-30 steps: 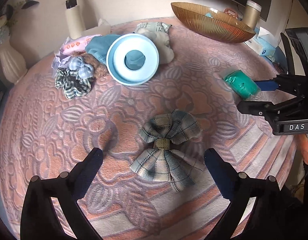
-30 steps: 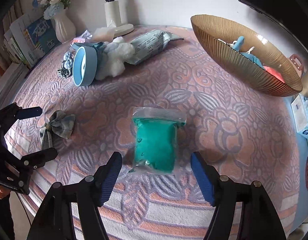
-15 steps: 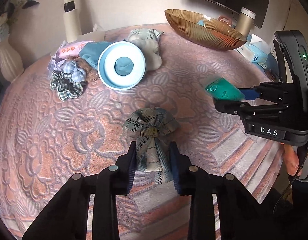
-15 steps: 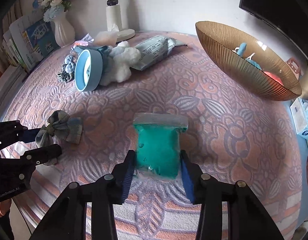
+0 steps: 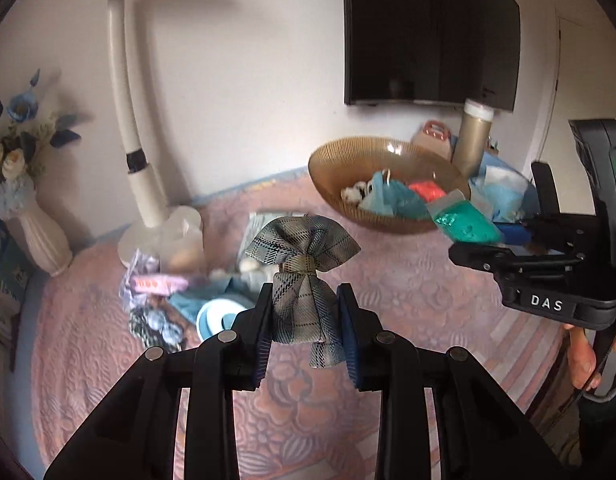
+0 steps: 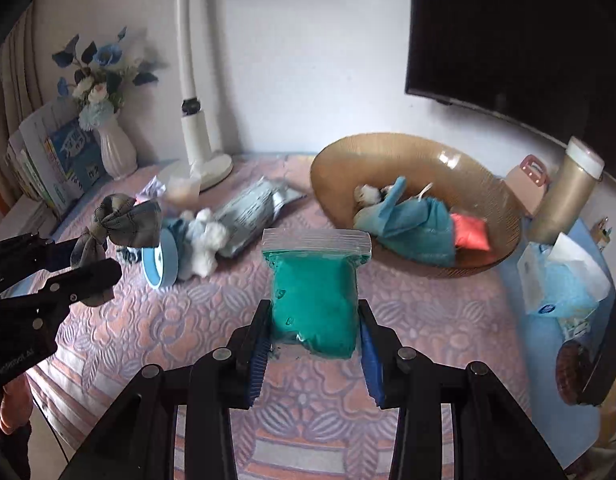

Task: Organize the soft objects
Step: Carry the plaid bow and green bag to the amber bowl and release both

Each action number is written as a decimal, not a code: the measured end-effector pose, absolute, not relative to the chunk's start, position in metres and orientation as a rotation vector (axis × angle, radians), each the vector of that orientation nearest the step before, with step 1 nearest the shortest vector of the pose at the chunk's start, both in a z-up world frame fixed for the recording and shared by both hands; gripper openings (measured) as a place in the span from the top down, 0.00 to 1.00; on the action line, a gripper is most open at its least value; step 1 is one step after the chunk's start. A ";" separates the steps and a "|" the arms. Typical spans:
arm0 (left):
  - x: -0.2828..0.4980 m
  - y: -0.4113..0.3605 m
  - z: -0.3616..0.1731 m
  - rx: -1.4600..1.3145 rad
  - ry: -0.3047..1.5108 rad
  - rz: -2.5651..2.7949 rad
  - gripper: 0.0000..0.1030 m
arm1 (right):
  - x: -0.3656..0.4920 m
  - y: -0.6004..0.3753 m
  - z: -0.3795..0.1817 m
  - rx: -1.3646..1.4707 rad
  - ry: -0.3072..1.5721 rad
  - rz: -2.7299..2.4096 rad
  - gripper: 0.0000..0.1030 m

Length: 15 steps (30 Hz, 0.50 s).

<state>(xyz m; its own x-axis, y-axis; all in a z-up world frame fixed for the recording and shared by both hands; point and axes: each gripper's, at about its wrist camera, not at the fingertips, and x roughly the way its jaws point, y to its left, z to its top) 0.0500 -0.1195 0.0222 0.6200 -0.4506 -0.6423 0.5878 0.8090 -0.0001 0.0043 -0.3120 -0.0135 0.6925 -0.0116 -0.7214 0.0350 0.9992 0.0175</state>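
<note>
My left gripper [image 5: 306,312] is shut on a grey plaid fabric bow [image 5: 302,264] and holds it in the air above the table; it also shows in the right wrist view [image 6: 120,224]. My right gripper [image 6: 313,336] is shut on a clear zip bag of green stuff [image 6: 313,292], lifted off the table; it also shows in the left wrist view [image 5: 463,222]. An amber glass bowl [image 6: 499,216] at the back right holds blue cloth and a red pouch.
On the pink patterned cloth [image 6: 407,312] lie a blue round dish [image 6: 162,260], white fluff, a grey packet [image 6: 252,210] and scrunchies [image 5: 154,326]. A white lamp [image 6: 196,128], a flower vase [image 6: 114,148], a gold bottle [image 6: 567,196] and a tissue pack [image 6: 559,284] stand around the edges.
Both grippers closed on their objects, then lifted them off the table. The views have tilted up toward the wall and the bowl.
</note>
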 end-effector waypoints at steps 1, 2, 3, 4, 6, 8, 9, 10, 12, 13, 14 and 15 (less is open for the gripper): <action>0.054 -0.127 0.031 0.201 0.662 -0.610 0.74 | 0.005 -0.319 -0.005 0.033 0.790 -0.039 0.62; 0.058 -0.134 0.041 0.190 0.647 -0.616 0.74 | 0.005 -0.327 0.005 0.028 0.773 -0.057 0.62; 0.061 -0.143 0.051 0.187 0.631 -0.621 0.74 | 0.006 -0.335 0.016 0.018 0.756 -0.076 0.62; 0.065 -0.152 0.059 0.191 0.617 -0.626 0.74 | 0.007 -0.343 0.027 0.009 0.738 -0.097 0.62; 0.072 -0.171 0.075 0.203 0.596 -0.644 0.73 | 0.008 -0.359 0.046 0.001 0.708 -0.132 0.62; 0.082 -0.191 0.086 0.222 0.585 -0.659 0.72 | 0.013 -0.373 0.064 -0.017 0.673 -0.178 0.62; 0.087 -0.201 0.089 0.231 0.585 -0.660 0.72 | 0.016 -0.379 0.070 -0.035 0.663 -0.208 0.62; 0.092 -0.210 0.090 0.235 0.584 -0.664 0.72 | 0.019 -0.385 0.074 -0.046 0.659 -0.232 0.62; 0.105 -0.224 0.089 0.223 0.598 -0.689 0.72 | 0.028 -0.399 0.079 -0.038 0.655 -0.252 0.62; 0.113 -0.232 0.086 0.215 0.612 -0.697 0.72 | 0.034 -0.406 0.080 -0.026 0.657 -0.255 0.62; 0.121 -0.238 0.080 0.207 0.633 -0.712 0.72 | 0.039 -0.414 0.079 -0.009 0.661 -0.261 0.62; 0.129 -0.247 0.074 0.199 0.659 -0.729 0.72 | 0.044 -0.422 0.078 0.007 0.665 -0.266 0.62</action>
